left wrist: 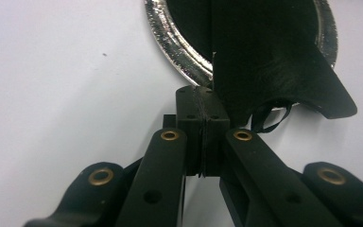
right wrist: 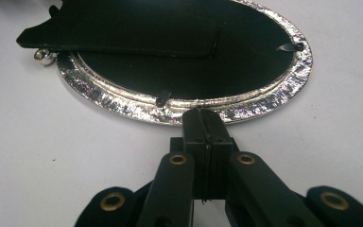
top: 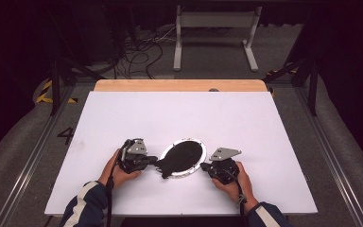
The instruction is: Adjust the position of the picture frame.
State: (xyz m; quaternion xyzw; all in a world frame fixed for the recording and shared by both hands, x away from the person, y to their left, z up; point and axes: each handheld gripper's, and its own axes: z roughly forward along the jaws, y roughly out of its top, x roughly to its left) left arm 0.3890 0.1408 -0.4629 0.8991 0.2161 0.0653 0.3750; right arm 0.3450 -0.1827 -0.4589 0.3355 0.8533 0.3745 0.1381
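An oval silver picture frame point(top: 189, 140) lies face down on the white table point(top: 179, 113). Its black back point(top: 185, 155) faces up, and a black stand flap point(top: 163, 164) sticks out past its left end. My left gripper point(top: 154, 160) is shut, its tips at the frame's left end beside the flap point(left wrist: 274, 61). The closed jaws point(left wrist: 202, 111) stand next to the silver rim point(left wrist: 175, 42), and nothing shows between them. My right gripper point(top: 203, 166) is shut at the frame's right end. Its tips point(right wrist: 204, 124) reach the rim point(right wrist: 123, 101) below the black back point(right wrist: 170, 66).
A wooden strip point(top: 179, 85) runs along the table's far edge. Behind it on the floor are a white metal stand point(top: 215, 33) and loose cables point(top: 137, 54). Metal rails point(top: 33, 156) flank the table. Small black clips point(right wrist: 163, 98) hold the frame's back.
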